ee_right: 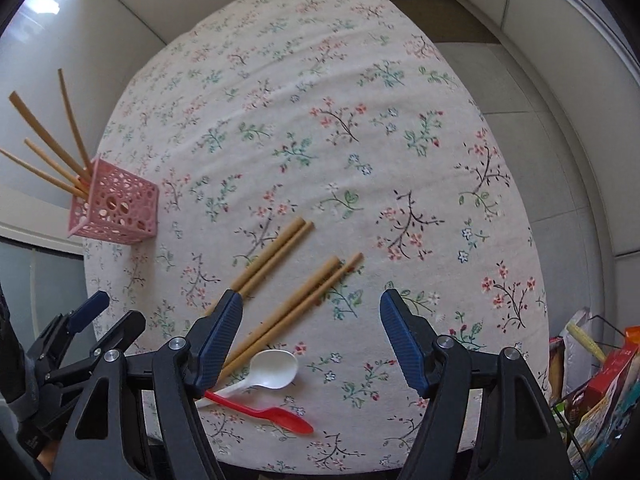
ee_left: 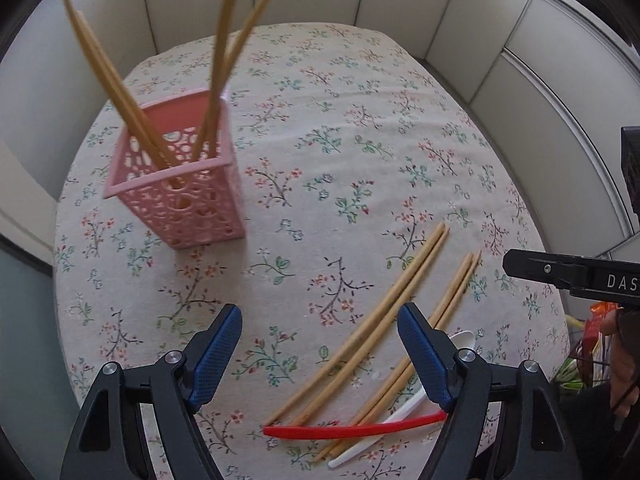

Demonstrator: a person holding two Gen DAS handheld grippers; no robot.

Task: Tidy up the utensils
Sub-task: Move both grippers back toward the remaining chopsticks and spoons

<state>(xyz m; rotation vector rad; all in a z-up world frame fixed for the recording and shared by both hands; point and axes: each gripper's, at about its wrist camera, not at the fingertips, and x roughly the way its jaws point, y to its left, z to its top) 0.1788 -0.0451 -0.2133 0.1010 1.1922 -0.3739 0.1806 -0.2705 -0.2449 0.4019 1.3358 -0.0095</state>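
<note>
The table with the flowered cloth [ee_right: 304, 92] carries everything, and it is bare in its far half, so the work gathers along the near edge and the left edge. Close to the left edge stands the pink perforated plastic basket [ee_left: 176, 176], upright, with four long wooden chopsticks [ee_left: 120, 92] leaning out of its open top; I judge it is the collecting place, because the sticks fan against its rim. Near the near edge lie two pairs of wooden chopsticks [ee_right: 276, 256], side by side and parallel, probably waiting to be taken. Just beside their near ends lie the white plastic spoon [ee_right: 272, 368] and the red plastic spoon [ee_right: 276, 416], its handle crossing the white one. The left gripper [ee_left: 320, 352] and the right gripper [ee_right: 312, 340] both hover above these with jaws spread apart, holding nothing.
</note>
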